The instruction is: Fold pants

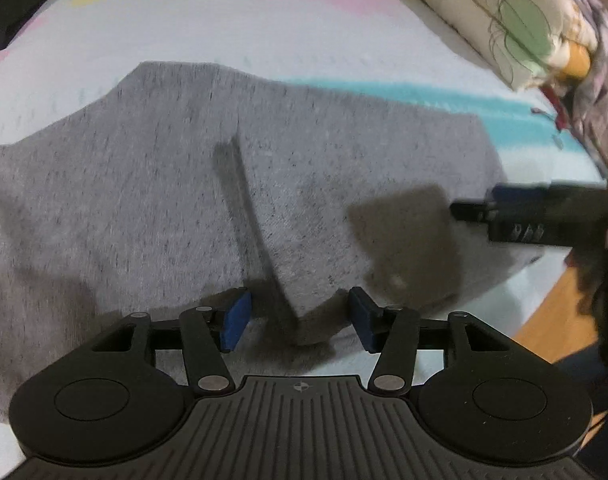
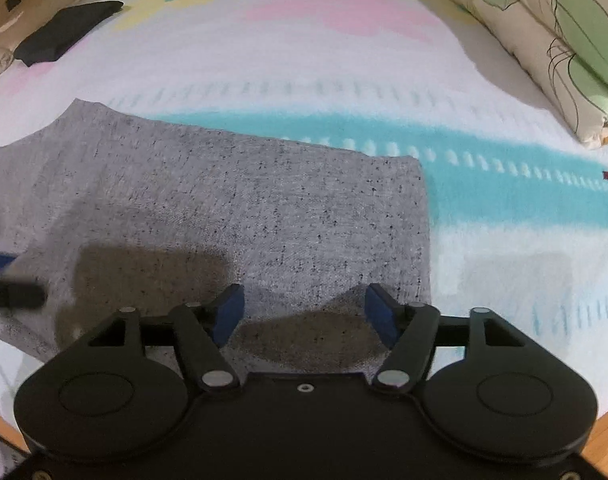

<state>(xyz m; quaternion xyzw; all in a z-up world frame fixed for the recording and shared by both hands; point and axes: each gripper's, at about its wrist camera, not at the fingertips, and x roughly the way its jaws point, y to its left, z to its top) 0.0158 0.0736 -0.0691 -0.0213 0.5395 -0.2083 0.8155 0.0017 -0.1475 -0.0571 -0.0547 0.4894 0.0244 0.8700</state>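
Note:
Grey speckled pants (image 1: 164, 184) lie flat on the bed, also in the right wrist view (image 2: 232, 208). A folded edge (image 1: 260, 232) of the cloth runs toward my left gripper (image 1: 300, 316), which is open just above the near edge of the pants, holding nothing. My right gripper (image 2: 304, 316) is open over the near right corner of the pants, empty. The right gripper also shows at the right of the left wrist view (image 1: 503, 212). The left gripper's tip shows at the left edge of the right wrist view (image 2: 8, 280).
The bed sheet (image 2: 343, 60) is white with pink, yellow and teal patches. Folded floral quilts (image 2: 551, 40) lie at the far right. A folded black garment (image 2: 64, 30) lies at the far left. The wooden bed edge (image 1: 551, 320) shows at the right.

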